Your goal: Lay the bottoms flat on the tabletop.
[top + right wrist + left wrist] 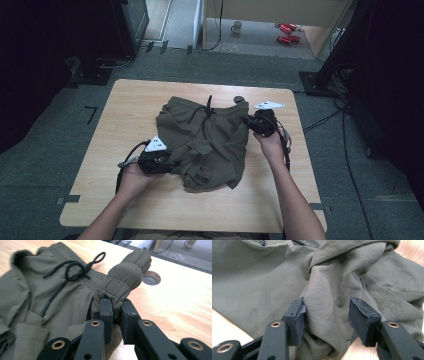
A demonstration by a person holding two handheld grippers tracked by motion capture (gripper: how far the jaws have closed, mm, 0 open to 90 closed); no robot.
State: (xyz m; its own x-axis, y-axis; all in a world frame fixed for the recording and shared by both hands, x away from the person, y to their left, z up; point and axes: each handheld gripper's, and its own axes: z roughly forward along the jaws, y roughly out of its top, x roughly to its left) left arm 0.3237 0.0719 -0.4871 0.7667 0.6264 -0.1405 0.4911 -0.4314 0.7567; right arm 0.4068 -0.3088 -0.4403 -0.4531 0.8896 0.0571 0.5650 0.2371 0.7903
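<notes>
Olive-green shorts [205, 140] lie crumpled in the middle of a wooden table [130, 100], with a black drawstring [207, 112] at the far waistband. My left gripper [175, 164] is at the shorts' near left edge. It is open, its jaws wide apart on either side of a raised fold of the fabric [329, 290]; the left pad [298, 315] touches the cloth. My right gripper [248, 121] is at the far right corner, shut on the bunched elastic waistband [125, 272]. The drawstring [72, 271] loops just beyond it.
A round hole [151, 278] in the tabletop lies just past the waistband. Bare wood surrounds the shorts on all sides. Off the table, cables [345, 150] run along the floor at the right, and red cans [287, 34] and a mug [236, 27] sit far back.
</notes>
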